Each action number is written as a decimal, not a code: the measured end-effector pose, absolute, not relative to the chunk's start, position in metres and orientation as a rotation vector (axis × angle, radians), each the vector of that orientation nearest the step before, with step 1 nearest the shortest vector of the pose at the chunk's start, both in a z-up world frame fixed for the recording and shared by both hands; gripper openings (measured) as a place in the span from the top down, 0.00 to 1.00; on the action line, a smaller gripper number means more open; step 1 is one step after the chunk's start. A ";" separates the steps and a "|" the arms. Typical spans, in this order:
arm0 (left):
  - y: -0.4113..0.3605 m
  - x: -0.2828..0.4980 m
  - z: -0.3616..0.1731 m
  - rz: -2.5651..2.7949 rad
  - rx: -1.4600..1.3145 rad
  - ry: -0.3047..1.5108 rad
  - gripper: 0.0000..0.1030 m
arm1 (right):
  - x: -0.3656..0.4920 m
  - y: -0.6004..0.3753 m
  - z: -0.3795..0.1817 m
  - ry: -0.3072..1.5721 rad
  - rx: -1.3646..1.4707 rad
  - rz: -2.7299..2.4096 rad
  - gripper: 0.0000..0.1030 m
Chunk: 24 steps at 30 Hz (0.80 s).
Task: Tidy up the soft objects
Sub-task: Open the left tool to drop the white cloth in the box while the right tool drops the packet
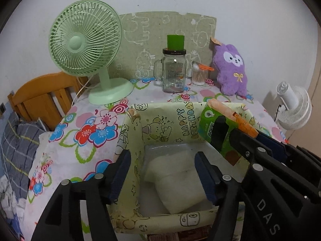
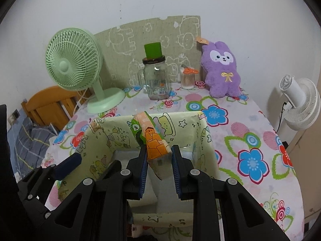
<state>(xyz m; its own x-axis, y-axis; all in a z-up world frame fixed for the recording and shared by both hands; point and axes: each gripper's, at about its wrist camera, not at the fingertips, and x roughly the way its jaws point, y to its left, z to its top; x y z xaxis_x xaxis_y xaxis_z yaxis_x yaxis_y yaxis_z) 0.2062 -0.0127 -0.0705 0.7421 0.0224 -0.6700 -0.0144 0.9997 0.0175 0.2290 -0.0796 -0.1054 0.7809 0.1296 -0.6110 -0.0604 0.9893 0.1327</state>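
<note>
Floral tablecloth (image 2: 250, 124), right hand-held gripper (image 2: 159, 160) pinching tissue pack (image 2: 154, 142) above box (image 2: 202, 138), left hand-held gripper (image 1: 162, 172) spread

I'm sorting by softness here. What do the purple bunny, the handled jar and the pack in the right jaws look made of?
Purple bunny: plush fabric, its fuzzy matte pile showing.
Handled jar: clear glass by the look, see-through and glossy, with a dark lid.
Pack: apparently tissues in thin printed plastic film; the wrapper is shiny and creases between the right gripper jaws.
</note>
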 end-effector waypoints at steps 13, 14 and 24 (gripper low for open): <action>-0.009 0.212 -0.071 -0.059 0.034 0.747 0.12 | 0.233 -0.083 -0.106 0.664 0.118 0.065 0.22; -0.010 0.211 -0.070 -0.061 0.033 0.749 0.10 | 0.232 -0.084 -0.105 0.665 0.116 0.064 0.22; -0.017 0.189 -0.053 -0.060 0.018 0.701 0.00 | 0.211 -0.090 -0.087 0.617 0.108 0.051 0.02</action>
